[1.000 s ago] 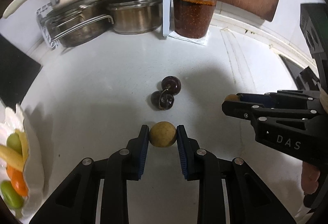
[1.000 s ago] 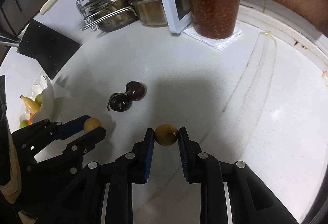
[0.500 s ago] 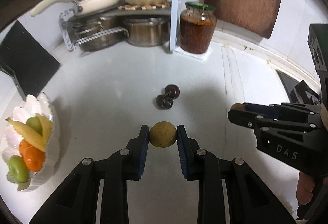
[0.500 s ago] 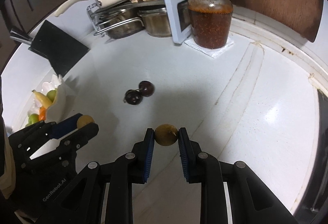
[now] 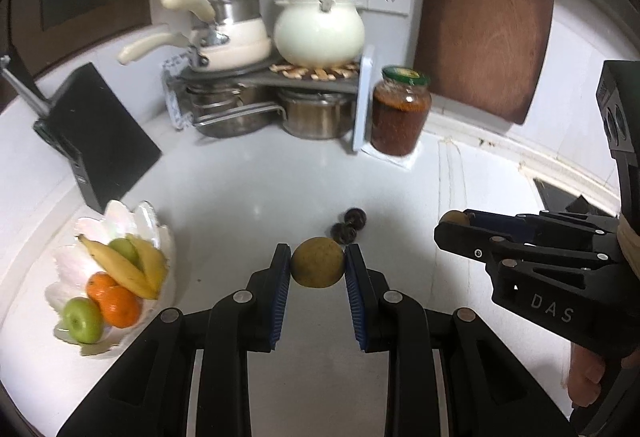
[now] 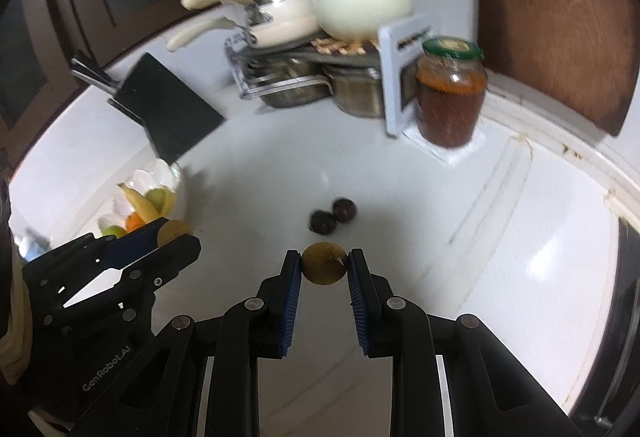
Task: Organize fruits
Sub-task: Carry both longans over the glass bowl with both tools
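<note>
My left gripper (image 5: 317,269) is shut on a round tan longan (image 5: 317,268) and holds it well above the white counter. My right gripper (image 6: 324,269) is shut on a second tan longan (image 6: 324,268), also raised. Two dark cherries (image 5: 350,227) lie together on the counter beyond both grippers; they also show in the right wrist view (image 6: 333,216). A white shell-shaped fruit bowl (image 5: 132,221) at the left holds bananas, oranges and green fruit. The right gripper shows at the right of the left wrist view (image 5: 454,221); the left gripper shows at the left of the right wrist view (image 6: 172,233).
A jar of red-brown preserve (image 5: 401,113) stands at the back on a white pad. A pot rack (image 5: 264,105) with steel pans, a cream kettle and a white pot fills the back corner. A black knife block (image 5: 96,141) stands behind the bowl. A wooden board (image 5: 484,21) leans on the wall.
Both grippers have risen and pulled back from the counter, each still holding its longan. The cherries look smaller and farther away, and the fruit bowl has come fully into view.
</note>
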